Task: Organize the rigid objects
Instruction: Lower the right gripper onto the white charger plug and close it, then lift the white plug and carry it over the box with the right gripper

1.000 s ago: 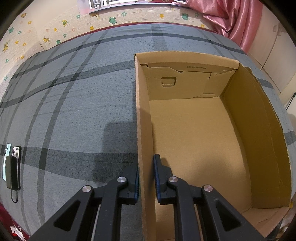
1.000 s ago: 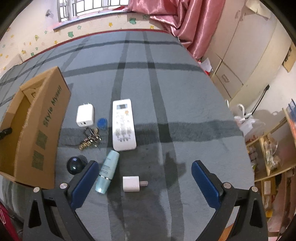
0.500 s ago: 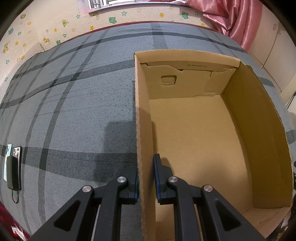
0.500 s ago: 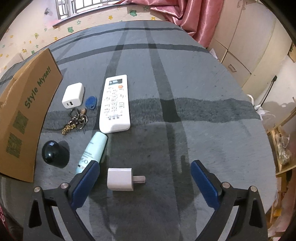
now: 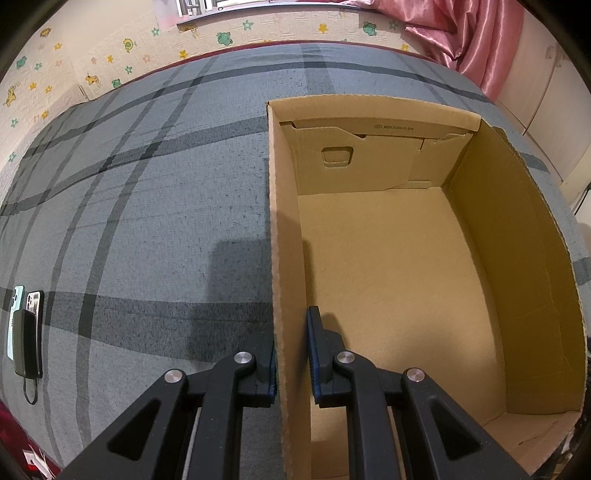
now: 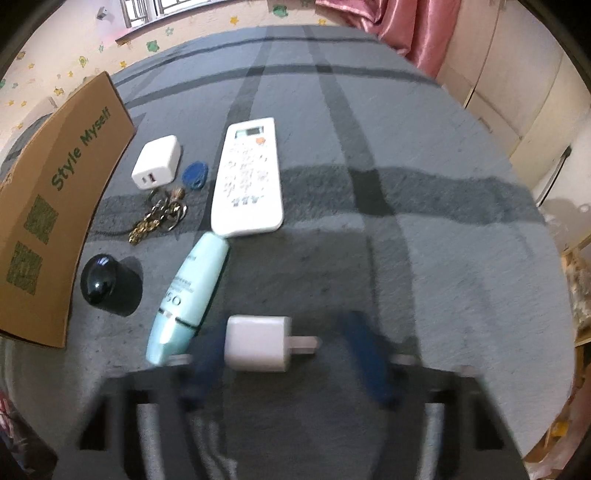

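Note:
My left gripper (image 5: 291, 354) is shut on the left wall of an open cardboard box (image 5: 284, 221), one finger outside and one inside; the box holds nothing I can see. In the right wrist view my right gripper (image 6: 284, 350) is open and blurred, its fingers on either side of a small white plug adapter (image 6: 258, 343) on the grey plaid cover. Further off lie a mint tube (image 6: 192, 295), a white remote (image 6: 249, 177), a white charger (image 6: 157, 166), a blue tag (image 6: 195, 175), keys on a chain (image 6: 159, 218) and a black round cap (image 6: 101, 280). The box (image 6: 59, 206) stands at the left.
Two phones and a black power bank (image 5: 26, 332) lie at the left edge of the cover in the left wrist view. Pink curtain (image 5: 461, 33) and pale cupboards (image 6: 517, 85) stand beyond the cover's right side.
My right gripper has dropped down and forward, so the white plug adapter now sits between its fingers, which have drawn closer together. The left gripper and box have stayed put.

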The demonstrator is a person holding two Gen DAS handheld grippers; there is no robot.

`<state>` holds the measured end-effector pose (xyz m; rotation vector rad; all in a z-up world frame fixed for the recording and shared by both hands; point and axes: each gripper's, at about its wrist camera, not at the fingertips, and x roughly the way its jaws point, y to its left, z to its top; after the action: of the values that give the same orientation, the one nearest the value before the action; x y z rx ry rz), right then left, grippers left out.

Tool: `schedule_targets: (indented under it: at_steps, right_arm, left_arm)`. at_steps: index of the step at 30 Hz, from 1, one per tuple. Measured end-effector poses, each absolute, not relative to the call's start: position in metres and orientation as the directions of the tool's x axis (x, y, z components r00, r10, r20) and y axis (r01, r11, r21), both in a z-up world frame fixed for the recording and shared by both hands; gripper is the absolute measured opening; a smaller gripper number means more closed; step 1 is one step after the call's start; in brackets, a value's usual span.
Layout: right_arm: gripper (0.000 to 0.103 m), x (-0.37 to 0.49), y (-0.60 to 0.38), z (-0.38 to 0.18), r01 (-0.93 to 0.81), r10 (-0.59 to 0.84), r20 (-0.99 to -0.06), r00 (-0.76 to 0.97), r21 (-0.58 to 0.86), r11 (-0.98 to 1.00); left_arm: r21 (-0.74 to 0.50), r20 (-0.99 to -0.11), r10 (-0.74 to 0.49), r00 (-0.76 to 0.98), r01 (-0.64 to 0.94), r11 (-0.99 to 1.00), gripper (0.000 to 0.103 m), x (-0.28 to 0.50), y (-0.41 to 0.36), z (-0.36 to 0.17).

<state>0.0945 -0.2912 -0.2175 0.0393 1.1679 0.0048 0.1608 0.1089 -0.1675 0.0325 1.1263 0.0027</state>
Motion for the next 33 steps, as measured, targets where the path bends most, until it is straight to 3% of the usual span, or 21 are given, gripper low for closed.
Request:
schedule_targets:
  at_steps: [33]
  right_arm:
    - [0.046, 0.103, -0.26, -0.142, -0.014, 0.008, -0.891, 0.454, 0.001, 1.0]
  left_arm:
    - [0.027, -0.903, 0.017, 0.429, 0.016, 1.0, 0.014, 0.16, 0.108, -0.169]
